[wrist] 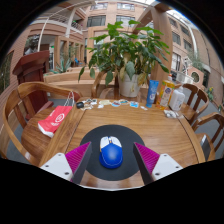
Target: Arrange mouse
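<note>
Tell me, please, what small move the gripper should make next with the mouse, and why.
Probably close the fingers on the mouse. The gripper is open, and the blue and white mouse sits between its pink pads on the round dark mouse pad, with a gap on each side, so nothing holds it yet.

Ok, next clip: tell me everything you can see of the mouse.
The mouse is a small computer mouse with a glossy blue body and a white front section, plastic by the look of it. No cable is visible. It lies flat on a dark round mouse pad on the wooden table, its white end pointing away from the camera. It sits between the fingers of the hand-held gripper, with a gap at either side, so the gripper is open and nothing but the pad touches it.
</note>
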`<state>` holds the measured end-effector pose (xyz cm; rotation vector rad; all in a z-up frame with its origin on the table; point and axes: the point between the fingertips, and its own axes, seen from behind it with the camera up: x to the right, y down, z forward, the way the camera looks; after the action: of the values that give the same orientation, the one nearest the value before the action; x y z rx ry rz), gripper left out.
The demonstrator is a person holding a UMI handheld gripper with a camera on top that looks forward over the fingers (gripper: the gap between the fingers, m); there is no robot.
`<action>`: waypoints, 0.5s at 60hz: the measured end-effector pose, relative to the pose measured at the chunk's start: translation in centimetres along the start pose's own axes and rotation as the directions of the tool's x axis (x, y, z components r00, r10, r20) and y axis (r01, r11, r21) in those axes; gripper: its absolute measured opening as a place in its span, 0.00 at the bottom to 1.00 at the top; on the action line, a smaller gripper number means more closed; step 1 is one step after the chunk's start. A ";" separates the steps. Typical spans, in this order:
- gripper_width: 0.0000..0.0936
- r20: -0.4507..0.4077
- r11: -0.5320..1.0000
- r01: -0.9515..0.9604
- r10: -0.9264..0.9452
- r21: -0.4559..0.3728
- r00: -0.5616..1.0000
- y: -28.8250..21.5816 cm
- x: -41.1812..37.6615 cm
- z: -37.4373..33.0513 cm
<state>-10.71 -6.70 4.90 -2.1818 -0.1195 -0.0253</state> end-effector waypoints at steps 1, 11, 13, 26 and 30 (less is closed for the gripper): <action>0.91 -0.004 1.000 0.001 -0.001 0.007 1.000 -0.4 0.0 -0.7; 0.92 -0.002 0.997 -0.014 0.014 0.077 1.000 -3.8 -0.2 -8.3; 0.91 0.001 0.996 -0.015 0.014 0.091 1.000 -4.3 -0.3 -9.8; 0.91 0.001 0.988 -0.042 0.042 0.150 0.999 -5.3 -0.7 -18.8; 0.91 -0.005 0.987 -0.042 0.043 0.155 0.999 -4.7 -0.8 -20.7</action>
<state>-11.38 -21.02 20.60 -2.0277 -0.0678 -0.0005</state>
